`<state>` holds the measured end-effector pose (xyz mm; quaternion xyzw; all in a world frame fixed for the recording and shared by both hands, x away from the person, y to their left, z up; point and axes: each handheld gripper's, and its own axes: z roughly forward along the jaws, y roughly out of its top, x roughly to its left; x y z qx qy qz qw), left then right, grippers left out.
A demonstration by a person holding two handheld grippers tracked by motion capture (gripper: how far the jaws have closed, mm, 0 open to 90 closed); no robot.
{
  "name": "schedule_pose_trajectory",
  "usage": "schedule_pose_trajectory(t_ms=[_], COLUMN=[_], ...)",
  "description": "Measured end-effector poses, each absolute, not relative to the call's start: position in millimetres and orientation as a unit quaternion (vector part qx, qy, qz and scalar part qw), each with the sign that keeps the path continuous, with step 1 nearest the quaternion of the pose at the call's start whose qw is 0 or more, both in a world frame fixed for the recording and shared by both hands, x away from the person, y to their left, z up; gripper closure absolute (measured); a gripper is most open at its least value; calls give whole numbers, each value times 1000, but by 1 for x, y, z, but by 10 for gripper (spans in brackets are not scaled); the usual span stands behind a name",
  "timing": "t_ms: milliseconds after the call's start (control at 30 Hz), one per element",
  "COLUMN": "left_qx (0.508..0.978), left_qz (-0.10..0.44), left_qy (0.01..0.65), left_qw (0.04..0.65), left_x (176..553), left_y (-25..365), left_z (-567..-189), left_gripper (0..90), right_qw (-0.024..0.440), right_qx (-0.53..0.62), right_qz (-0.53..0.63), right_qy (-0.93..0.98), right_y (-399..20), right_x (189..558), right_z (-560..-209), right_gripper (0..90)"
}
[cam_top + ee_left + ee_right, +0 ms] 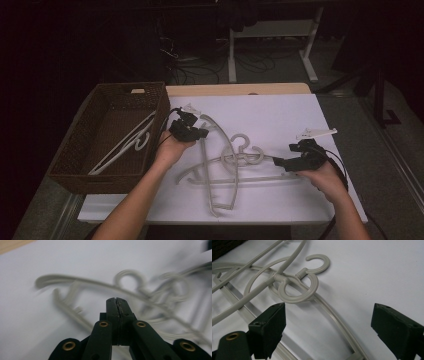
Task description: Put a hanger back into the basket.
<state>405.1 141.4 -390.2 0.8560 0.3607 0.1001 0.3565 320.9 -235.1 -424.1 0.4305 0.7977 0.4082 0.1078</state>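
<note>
A tangle of pale grey plastic hangers (235,156) lies in the middle of the white table (280,112). My left gripper (202,133) hovers over the pile's left end, beside the basket. Its jaws are pressed together with nothing between them (117,300), and the hangers (75,280) look blurred beyond them. My right gripper (276,161) sits at the pile's right end, pointing left. It is open wide (328,308), and a hanger arm (337,317) runs across the table between its jaws, untouched. The interlocked hooks (312,267) lie just ahead.
A dark wicker basket (100,182) stands at the table's left with one white hanger (127,142) lying in it. Bare white table stretches behind the pile. Past the table's far edge are a dark floor, cables and a white stand's legs (310,60).
</note>
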Motion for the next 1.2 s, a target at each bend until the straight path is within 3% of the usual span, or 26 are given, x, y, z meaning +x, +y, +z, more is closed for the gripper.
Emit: schedule_pose_trajectory(t_ms=[333,533,867,1200], left_qx=[846,839,837,855], left_qz=[143,138,124,110], left_qy=[419,439,435,394], left_qw=[295,289,308,319], left_x=[438,454,469,487], left_y=[148,146,136,92], left_z=[-429,-444,-446,-449], left_gripper=[899,900,900,900], right_qw=[105,104,104,102], right_qx=[429,430,429,427], right_qz=[406,405,406,406], right_qy=[800,800,800,801], right_y=[-234,-235,-235,-235], right_x=[323,323,324,324], right_z=[-426,-427,-426,-426], right_gripper=[123,123,125,125])
